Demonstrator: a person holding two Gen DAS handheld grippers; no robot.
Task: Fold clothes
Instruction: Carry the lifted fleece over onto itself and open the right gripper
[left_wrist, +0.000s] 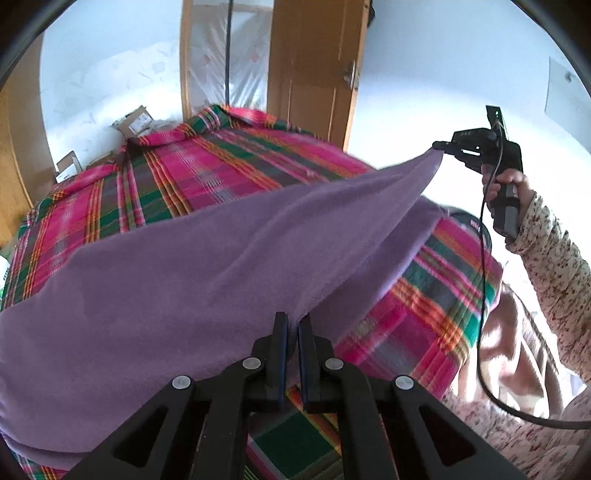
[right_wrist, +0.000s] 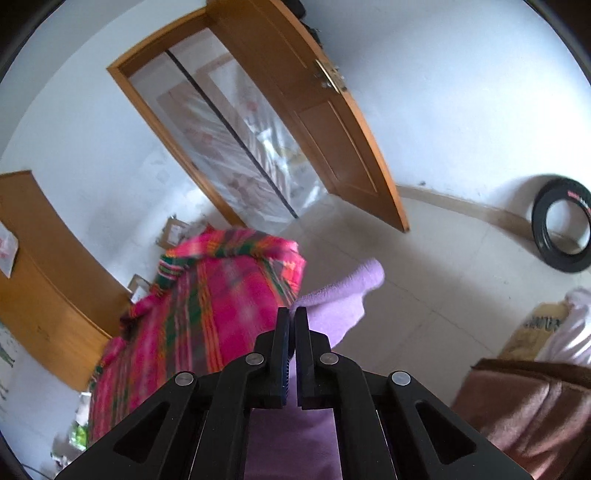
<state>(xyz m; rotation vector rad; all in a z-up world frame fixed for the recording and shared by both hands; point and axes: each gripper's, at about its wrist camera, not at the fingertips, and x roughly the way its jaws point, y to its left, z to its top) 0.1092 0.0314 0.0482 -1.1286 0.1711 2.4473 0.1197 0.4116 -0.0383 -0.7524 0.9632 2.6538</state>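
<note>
Bright daylight; white walls overexposed at right. Fisheye bends edges, dark vignette corners. Right wrist view motion-blurred.

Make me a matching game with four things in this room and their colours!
Things:
1. garment
2. bed cover
3. door
4. tyre

Colours:
a. black
b. purple
c. brown wood
d. pink and green checks

Pairs: 1-b, 2-d, 3-c, 4-a
</note>
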